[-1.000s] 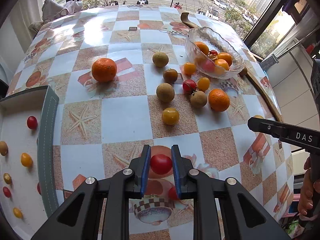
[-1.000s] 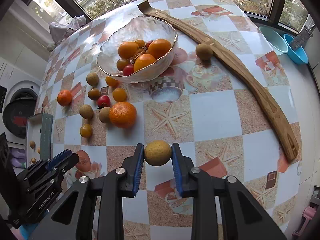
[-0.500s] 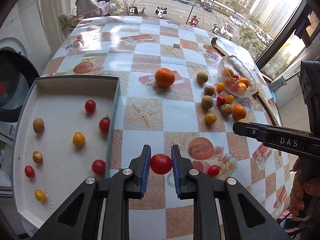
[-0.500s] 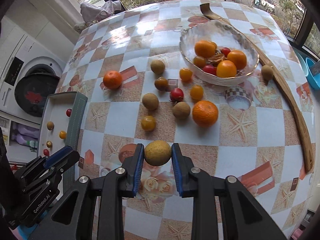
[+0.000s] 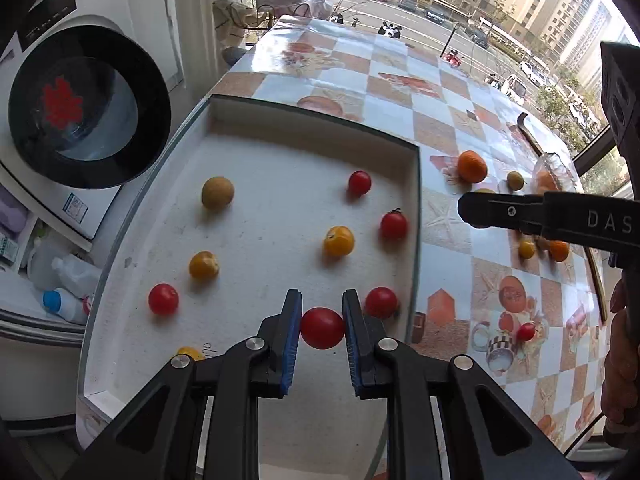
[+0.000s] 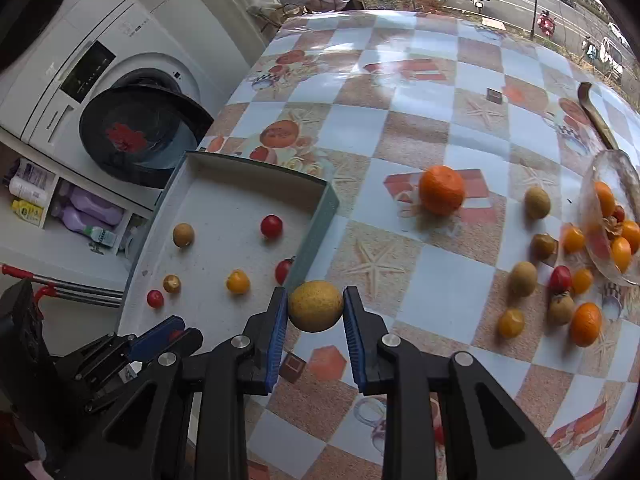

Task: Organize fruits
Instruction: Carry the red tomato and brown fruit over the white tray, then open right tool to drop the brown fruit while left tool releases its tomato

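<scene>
Left tongs (image 5: 322,328) clamped on a red cherry tomato (image 5: 322,328), held above the white floor of the tray (image 5: 256,160) near its right wall. Loose in the tray: four more red tomatoes, three yellow ones (one partly hidden behind the left finger) and a brown longan (image 5: 217,193).

Right tongs (image 6: 315,307) clamped on a yellow-brown round fruit (image 6: 315,306), held over the desk (image 6: 420,264) just beside the tray's right wall (image 6: 316,232). The same tongs appear in the left wrist view as a dark bar (image 5: 548,216) crossing above the desk, to the right of the tray.

On the checked desk cloth, well apart from the tray: a large orange (image 6: 441,189), a cluster of longans, yellow and red tomatoes and a smaller orange (image 6: 585,323), and a glass bowl (image 6: 612,220) holding further fruit. A washing machine (image 6: 132,92) stands beyond the desk's left edge.
</scene>
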Demonstrator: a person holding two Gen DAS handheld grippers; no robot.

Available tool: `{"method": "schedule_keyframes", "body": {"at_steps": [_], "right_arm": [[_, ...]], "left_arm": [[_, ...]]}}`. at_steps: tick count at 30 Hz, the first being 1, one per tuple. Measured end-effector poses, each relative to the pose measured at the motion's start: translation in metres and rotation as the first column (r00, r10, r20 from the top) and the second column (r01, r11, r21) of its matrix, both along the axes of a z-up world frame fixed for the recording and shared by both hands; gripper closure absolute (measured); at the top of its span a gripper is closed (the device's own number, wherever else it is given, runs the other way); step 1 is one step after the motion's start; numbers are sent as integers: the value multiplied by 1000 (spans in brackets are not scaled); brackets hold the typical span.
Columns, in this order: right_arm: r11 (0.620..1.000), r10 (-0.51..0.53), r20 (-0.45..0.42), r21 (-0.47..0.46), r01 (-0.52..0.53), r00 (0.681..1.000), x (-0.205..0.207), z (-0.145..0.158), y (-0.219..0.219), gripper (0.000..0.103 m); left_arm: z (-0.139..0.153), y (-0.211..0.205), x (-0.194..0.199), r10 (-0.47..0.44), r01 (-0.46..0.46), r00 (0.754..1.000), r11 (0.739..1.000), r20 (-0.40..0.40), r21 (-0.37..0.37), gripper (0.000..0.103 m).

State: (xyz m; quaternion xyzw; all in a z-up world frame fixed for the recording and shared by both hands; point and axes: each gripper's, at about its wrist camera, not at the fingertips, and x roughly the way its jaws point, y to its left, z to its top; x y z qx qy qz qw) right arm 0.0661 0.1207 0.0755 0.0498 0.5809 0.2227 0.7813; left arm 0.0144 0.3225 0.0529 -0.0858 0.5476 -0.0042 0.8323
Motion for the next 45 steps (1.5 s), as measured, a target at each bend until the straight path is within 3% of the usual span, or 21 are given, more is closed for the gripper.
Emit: {"method": "schedule_keyframes", "body": {"at_steps": [11,21,23,25,29,30,31,33,35,41,45], "right_arm": [[984,175,-45,-25,-176,984,28,-30,99,73],[966,233,-81,-97,-241,969,35,-53,128,71],[961,249,-83,-100,-256,965,34,-53,131,66],[961,258,-96,-76,-265,962,36,-53,132,44],[968,242,-80,-44,-246,967,38,-44,128,38],[971,235,-78,-32,-238,969,38,-41,125,33],[973,229,-75,-23,-231,971,39,-38,123,26],[977,212,-62,-9,-213,975,41,-30,116,24],[981,194,-52,2,-194,980,42,-23,108,24],[991,132,-39,10,-132,990,41,-9,77,22],[996,87,-36,9,-87,996,36,-3,58,16]], "left_arm": [[-35,15,-1,10,-9,998,1000,-70,28,81],[-36,16,-3,8,-4,997,999,-80,43,80],[-36,15,-3,6,-2,997,999,-81,51,80],[-36,14,-3,1,5,996,998,-86,61,80],[-35,13,-4,2,4,995,998,-97,65,80],[-35,12,-4,3,4,995,998,-99,64,77],[-35,12,-4,2,4,995,998,-103,61,47],[-33,13,-4,20,-14,996,998,-90,67,2],[-28,13,-6,19,-14,998,997,-66,74,1],[-35,7,-2,20,-5,992,993,-123,119,1],[-32,7,-1,24,-10,993,992,-113,124,1]]}}
